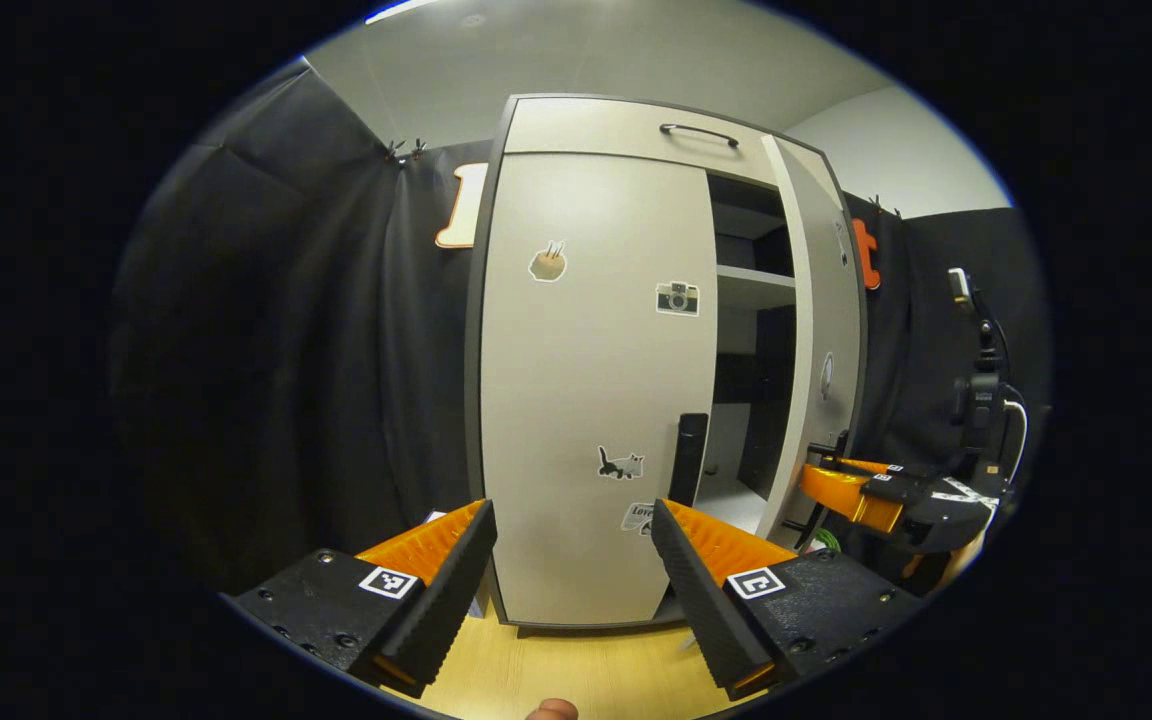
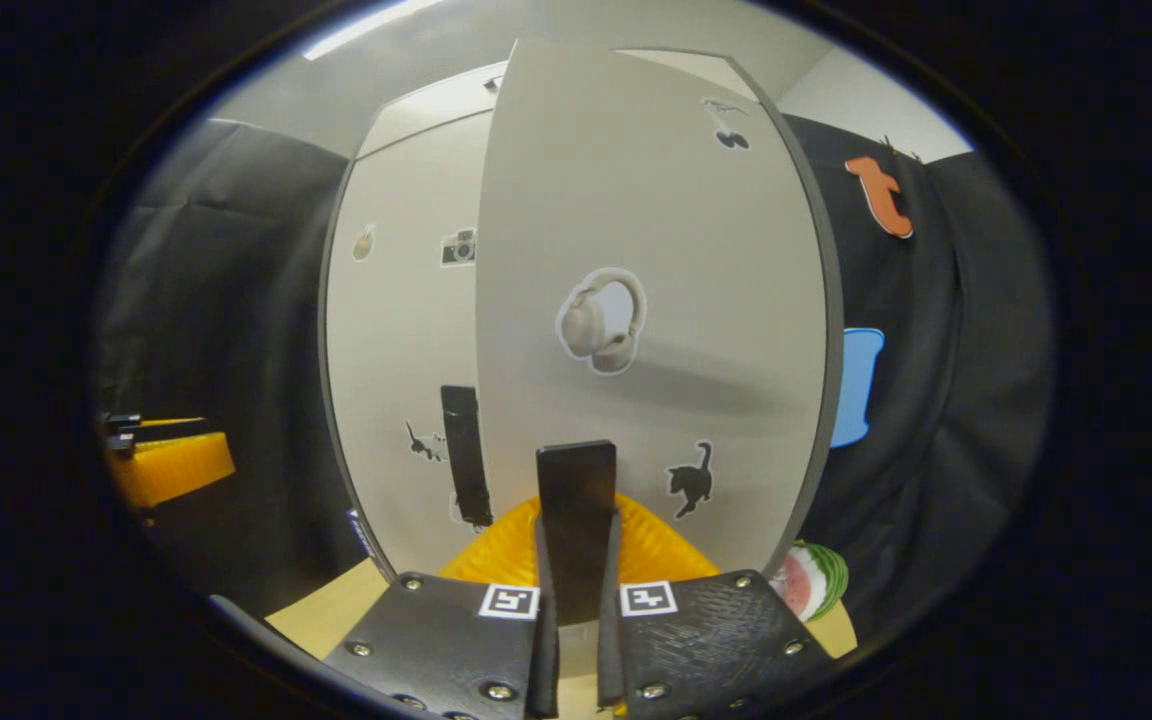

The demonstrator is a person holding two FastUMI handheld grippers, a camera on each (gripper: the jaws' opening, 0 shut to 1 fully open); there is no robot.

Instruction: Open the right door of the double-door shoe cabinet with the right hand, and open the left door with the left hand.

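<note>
Gripping the right door's handle (image 2: 576,520), right claw (image 2: 576,600) (clamped).

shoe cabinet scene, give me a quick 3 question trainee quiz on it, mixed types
1. True or false: the right door is swung open.
2. What is the right claw clamped on? A) the right door's handle B) a shelf C) the cloth wall
3. Fill in: the left claw is ____, in front of the left door, short of its handle.

Key: 1 true; 2 A; 3 open
</note>
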